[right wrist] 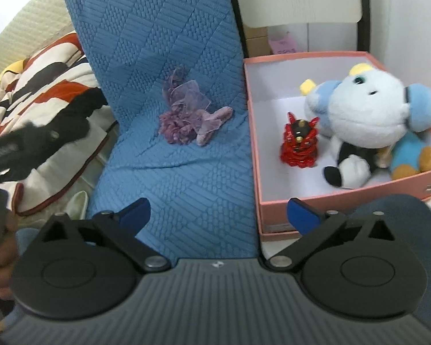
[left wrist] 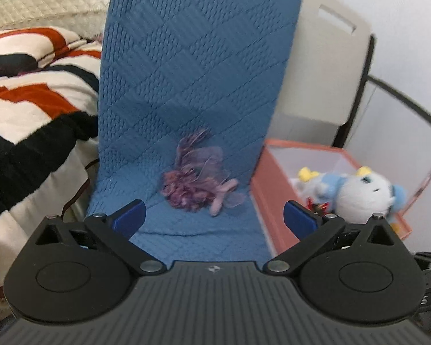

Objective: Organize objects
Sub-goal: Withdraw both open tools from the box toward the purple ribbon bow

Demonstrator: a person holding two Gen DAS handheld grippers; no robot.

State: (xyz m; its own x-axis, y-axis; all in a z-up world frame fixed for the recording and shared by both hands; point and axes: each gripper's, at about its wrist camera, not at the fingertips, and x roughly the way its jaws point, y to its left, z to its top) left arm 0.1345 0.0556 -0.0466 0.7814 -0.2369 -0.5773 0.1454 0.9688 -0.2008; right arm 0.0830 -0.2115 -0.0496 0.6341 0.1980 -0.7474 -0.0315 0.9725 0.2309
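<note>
A: Tongs? Left tongs (left wrist: 214, 215) and right tongs (right wrist: 217, 214) both spread, empty
B: Purple flower bundle (right wrist: 190, 120) on blue chair cushion (right wrist: 169, 43), left of pink box (right wrist: 344, 194) holding plush toy (right wrist: 365, 123), red figurine (right wrist: 300, 143)

Both wrist views face the blue cushion (left wrist: 186, 86) from near — the right also overlooks the pink box (right wrist: 344, 198).

A purple fabric flower (right wrist: 191, 122) lies on a blue quilted cover (right wrist: 169, 57) at 12 o'clock. At 2 o'clock, a pink box (right wrist: 342, 198) holds a white-and-blue plush toy (right wrist: 367, 123) and a red figurine (right wrist: 300, 143). The right gripper (right wrist: 218, 215) hangs wide open, empty.
</note>
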